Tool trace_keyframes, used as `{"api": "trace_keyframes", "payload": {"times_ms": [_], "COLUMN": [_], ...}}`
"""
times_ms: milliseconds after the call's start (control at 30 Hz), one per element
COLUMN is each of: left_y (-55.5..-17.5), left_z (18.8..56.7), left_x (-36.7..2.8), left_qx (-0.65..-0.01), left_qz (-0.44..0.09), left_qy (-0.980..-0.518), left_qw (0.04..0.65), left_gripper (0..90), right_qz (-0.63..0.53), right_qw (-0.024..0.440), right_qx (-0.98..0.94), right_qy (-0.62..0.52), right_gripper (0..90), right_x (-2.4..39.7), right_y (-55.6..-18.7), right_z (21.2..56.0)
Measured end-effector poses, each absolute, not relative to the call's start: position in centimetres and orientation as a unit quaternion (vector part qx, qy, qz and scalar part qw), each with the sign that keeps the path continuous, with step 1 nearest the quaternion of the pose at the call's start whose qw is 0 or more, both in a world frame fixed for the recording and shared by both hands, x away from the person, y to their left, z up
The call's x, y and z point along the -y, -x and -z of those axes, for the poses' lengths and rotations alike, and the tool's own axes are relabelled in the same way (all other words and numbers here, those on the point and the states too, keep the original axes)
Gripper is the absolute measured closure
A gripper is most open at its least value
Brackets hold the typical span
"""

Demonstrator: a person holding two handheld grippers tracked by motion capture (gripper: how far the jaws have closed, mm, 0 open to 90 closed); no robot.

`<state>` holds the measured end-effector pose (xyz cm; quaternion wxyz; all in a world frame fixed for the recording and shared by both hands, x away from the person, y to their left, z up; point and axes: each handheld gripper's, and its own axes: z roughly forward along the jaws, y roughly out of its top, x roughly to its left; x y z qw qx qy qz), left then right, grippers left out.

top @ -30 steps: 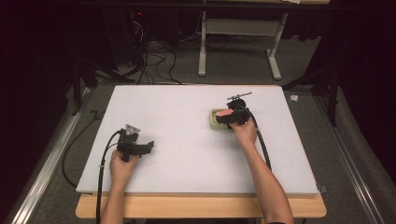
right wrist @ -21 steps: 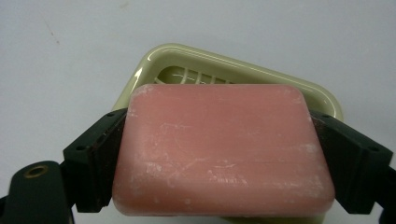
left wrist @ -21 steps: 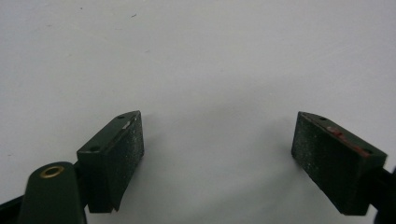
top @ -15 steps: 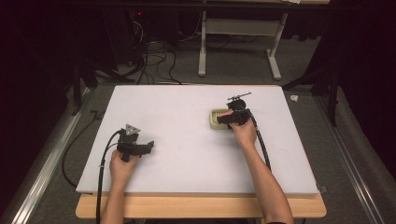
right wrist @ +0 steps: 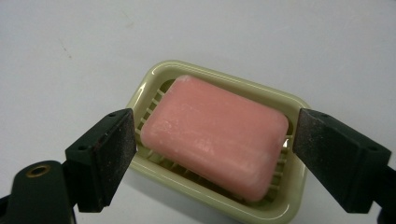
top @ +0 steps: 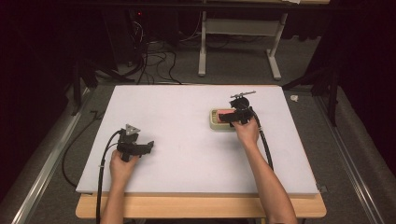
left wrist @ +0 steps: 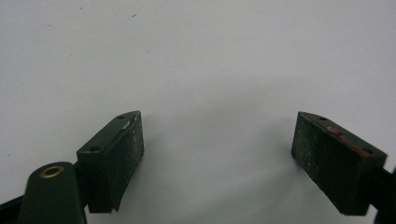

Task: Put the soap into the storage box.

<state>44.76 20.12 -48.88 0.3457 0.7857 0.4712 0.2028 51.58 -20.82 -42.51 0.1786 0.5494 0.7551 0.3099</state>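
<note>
A pink bar of soap point(right wrist: 217, 133) lies in a pale green slatted soap dish point(right wrist: 177, 71) on the white table. In the high view the dish point(top: 215, 120) sits right of centre with the soap point(top: 225, 113) partly under my right gripper point(top: 228, 118). My right gripper point(right wrist: 215, 156) is open, its jaws standing either side of the dish's near end, apart from the soap. My left gripper point(top: 147, 146) rests at the table's left front. In its own view the left gripper point(left wrist: 217, 151) is open over bare white surface.
The white table top point(top: 187, 140) lies on a wooden board point(top: 201, 207). Black cables trail from both grippers toward the front edge. Behind the table stand a white desk frame point(top: 238, 42) and tangled floor cables point(top: 149, 60).
The right gripper has edged slightly toward the soap dish. The left hand and gripper stay in place.
</note>
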Motion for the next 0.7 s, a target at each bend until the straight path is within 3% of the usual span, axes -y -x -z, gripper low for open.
{"api": "trace_keyframes", "payload": {"times_ms": [700], "left_y": [-44.8], "left_z": [48.9], "left_x": [-20.1], "left_qx": [-0.471], "left_qz": [-0.203], "left_qy": [-0.786], "left_qw": [0.346], "left_gripper": [17.3], "right_qz": [-0.347], "right_qw": [0.224], "right_qx": [-0.751], "right_qy": [-0.515], "right_gripper": [15.5], "right_x": [21.6], "right_y": [-48.8], "right_z": [39.3]}}
